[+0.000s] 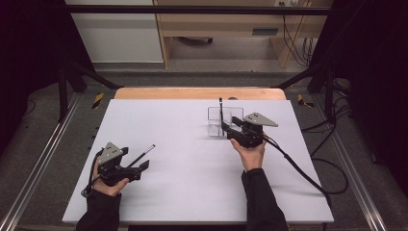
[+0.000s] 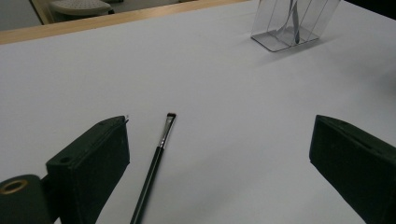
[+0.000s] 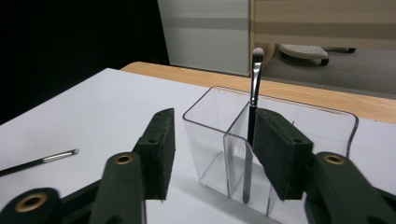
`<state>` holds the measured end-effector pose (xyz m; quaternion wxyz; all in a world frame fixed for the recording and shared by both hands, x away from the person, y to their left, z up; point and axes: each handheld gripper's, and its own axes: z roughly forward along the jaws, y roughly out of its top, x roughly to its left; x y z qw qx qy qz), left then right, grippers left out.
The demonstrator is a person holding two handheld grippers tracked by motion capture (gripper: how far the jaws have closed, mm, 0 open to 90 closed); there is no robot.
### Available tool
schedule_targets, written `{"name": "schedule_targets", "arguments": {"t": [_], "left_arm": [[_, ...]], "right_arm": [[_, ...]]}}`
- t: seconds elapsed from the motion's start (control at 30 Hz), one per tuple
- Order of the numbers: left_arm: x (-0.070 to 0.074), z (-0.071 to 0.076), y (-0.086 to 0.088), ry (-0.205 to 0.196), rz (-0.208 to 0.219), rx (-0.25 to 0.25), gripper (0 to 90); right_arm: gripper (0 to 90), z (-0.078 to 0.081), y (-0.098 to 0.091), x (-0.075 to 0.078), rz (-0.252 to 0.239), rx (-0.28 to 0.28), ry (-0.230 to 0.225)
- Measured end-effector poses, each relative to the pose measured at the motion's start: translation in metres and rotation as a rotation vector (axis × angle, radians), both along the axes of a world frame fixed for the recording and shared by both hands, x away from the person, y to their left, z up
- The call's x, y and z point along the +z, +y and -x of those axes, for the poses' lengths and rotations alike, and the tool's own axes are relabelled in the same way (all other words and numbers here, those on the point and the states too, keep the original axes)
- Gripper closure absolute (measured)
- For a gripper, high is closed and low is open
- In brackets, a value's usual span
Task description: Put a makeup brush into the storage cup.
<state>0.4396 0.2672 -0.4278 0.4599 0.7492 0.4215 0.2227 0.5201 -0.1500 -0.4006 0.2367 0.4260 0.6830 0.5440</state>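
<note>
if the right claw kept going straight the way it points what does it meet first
Probably the clear holder right ahead of the right claw, with a brush standing inside it; depth is hard to judge.

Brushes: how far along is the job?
Done: one brush stands in the clear holder, and the right gripper has its jaws open beside it. In hand: nothing; the left gripper is open around the second brush lying on the table. Left: grip that brush and put it in the holder.
</note>
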Motion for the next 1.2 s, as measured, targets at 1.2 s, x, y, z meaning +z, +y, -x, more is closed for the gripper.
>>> {"name": "schedule_targets", "arguments": {"t": [1.2], "left_arm": [[0.024, -0.002, 0.021, 0.000, -0.002, -0.002, 4.3]], "right_arm": [[10.6, 0.071, -0.044, -0.015, 0.080, 0.029, 0.060]]}}
